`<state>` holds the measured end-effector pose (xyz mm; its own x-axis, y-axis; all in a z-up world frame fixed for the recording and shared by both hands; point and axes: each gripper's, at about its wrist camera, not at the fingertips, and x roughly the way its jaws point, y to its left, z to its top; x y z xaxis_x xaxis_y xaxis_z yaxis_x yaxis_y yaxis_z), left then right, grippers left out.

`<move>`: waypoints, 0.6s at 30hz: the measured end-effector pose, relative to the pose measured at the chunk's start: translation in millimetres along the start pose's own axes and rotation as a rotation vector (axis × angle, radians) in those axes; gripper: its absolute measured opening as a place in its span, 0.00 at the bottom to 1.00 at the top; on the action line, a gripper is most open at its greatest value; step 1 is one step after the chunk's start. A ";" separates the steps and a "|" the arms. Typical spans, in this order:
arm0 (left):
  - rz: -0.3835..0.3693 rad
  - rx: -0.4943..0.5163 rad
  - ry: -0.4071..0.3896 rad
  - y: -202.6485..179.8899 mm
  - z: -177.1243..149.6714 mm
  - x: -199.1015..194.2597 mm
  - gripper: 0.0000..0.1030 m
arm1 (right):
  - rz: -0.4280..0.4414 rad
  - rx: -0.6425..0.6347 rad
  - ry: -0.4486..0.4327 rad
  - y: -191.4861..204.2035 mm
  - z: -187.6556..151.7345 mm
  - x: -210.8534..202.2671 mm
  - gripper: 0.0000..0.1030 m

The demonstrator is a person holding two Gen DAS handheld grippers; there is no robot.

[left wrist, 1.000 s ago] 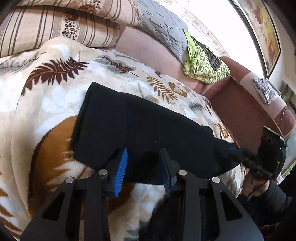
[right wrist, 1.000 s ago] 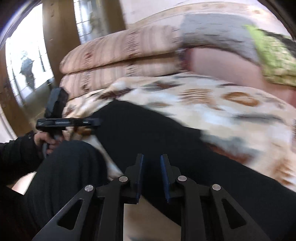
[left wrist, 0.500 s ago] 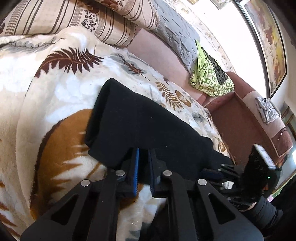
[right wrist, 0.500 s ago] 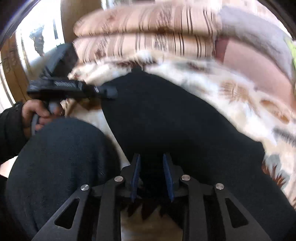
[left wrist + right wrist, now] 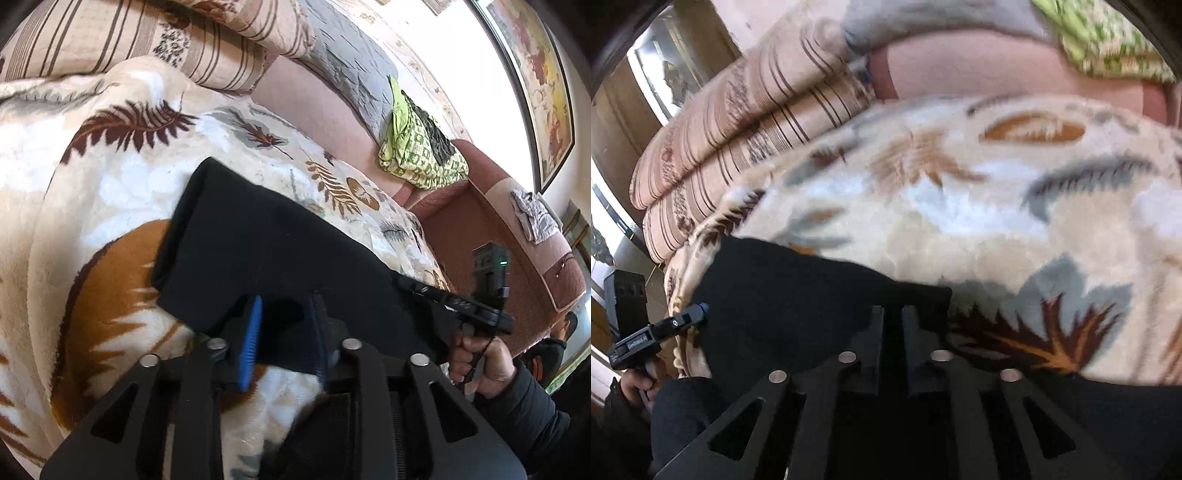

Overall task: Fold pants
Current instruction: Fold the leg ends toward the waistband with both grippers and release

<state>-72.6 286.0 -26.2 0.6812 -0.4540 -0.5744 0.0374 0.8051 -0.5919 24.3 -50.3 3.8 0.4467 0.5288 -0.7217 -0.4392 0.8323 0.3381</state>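
The black pants (image 5: 266, 243) lie folded in a long strip on a leaf-patterned blanket (image 5: 110, 184). My left gripper (image 5: 286, 306) hovers over their near left edge. Its blue pads (image 5: 251, 332) stand apart and its jaws are opening, with the edge of the cloth between them but not pinched. My right gripper (image 5: 893, 317) is at the right end of the pants (image 5: 798, 295), close to their corner. Its jaws are closing, and black cloth fills the narrow gap between them. The left wrist view shows the right gripper (image 5: 410, 284) low over that end, held by a hand (image 5: 484, 358).
Striped pillows (image 5: 110, 44) lie at the far edge of the blanket. A green patterned cloth (image 5: 417, 147) and a grey cloth (image 5: 532, 214) rest on the pink sofa back. Another person (image 5: 554, 343) sits far right. A dark-clad knee (image 5: 683, 406) is near the blanket's front.
The left jaws shut over the near edge of the pants, then spread apart again. The right gripper swung towards the right end of the pants and its jaws narrowed.
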 end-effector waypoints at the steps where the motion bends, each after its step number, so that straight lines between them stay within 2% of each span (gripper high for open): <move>1: 0.010 0.016 0.004 -7.2 1.7 -2.5 0.32 | 0.016 -0.011 -0.008 2.9 1.4 -4.8 0.16; 2: 0.015 0.030 0.003 -12.8 3.1 -4.6 0.32 | 0.021 -0.021 -0.006 8.3 -2.8 -10.1 0.19; 4: -0.004 0.069 -0.018 -32.7 9.4 -13.7 0.35 | -0.062 -0.059 0.011 8.9 -16.4 -16.9 0.32; 5: -0.032 0.090 -0.039 -49.3 15.2 -19.6 0.43 | -0.132 -0.084 0.030 4.4 -30.9 -16.5 0.37; 6: -0.050 0.105 -0.057 -64.1 19.9 -22.5 0.49 | -0.164 -0.102 0.052 -0.2 -39.4 -11.9 0.51; 7: -0.062 0.113 -0.067 -74.5 23.2 -22.9 0.59 | -0.140 -0.128 0.016 -4.2 -48.1 -15.7 0.50; 8: -0.097 0.125 -0.074 -95.5 28.4 -20.1 0.64 | -0.135 -0.136 0.009 -5.2 -49.3 -21.1 0.50; 10: -0.167 0.130 -0.062 -127.9 36.6 -8.0 0.67 | -0.168 -0.106 0.018 -9.1 -42.2 -38.8 0.50; 12: -0.222 0.116 -0.040 -155.4 39.8 8.9 0.77 | -0.172 -0.067 -0.076 -23.7 -39.7 -74.9 0.52; 13: -0.239 0.107 -0.031 -167.0 39.8 18.1 0.83 | -0.190 -0.045 -0.121 -33.7 -41.4 -91.9 0.60; 14: -0.250 0.098 -0.015 -182.9 37.6 34.2 0.83 | -0.223 -0.024 -0.154 -43.2 -44.0 -107.6 0.65; 15: -0.247 0.097 0.001 -192.7 35.4 46.1 0.83 | -0.277 0.008 -0.188 -59.1 -50.4 -126.5 0.70; 17: -0.201 0.101 0.045 -210.1 26.6 75.3 0.83 | -0.327 0.078 -0.192 -85.0 -61.9 -147.1 0.71; 18: -0.154 0.089 0.069 -216.5 19.1 94.1 0.83 | -0.329 0.136 -0.176 -102.5 -73.3 -155.3 0.71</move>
<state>-2.6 76.2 58.7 0.6105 -0.5973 -0.5201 0.2038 0.7531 -0.6256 -57.2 -230.0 36.9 0.6780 0.2406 -0.6945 -0.1484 0.9703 0.1912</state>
